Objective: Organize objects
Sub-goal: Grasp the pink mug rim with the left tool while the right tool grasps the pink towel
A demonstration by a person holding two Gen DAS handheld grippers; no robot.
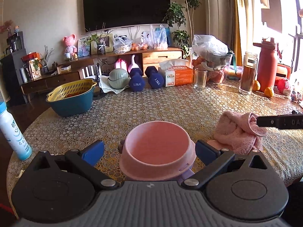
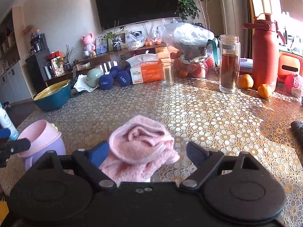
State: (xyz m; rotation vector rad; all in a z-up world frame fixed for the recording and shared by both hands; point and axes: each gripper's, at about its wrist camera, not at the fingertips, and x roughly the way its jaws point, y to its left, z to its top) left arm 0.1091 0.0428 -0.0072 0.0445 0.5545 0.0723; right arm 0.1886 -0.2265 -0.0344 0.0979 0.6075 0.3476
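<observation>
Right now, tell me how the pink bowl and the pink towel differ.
The pink bowl is rigid, round and upright with an open mouth; the pink towel is soft, fluffy and crumpled in a heap. The bowl's surface is smooth, the towel's plush. The bowl sits between the open left gripper fingers; the towel sits between the open right gripper fingers. Both are pale pink and rest on the patterned tablecloth.

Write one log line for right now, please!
left gripper: open around pink bowl | right gripper: open around pink towel
</observation>
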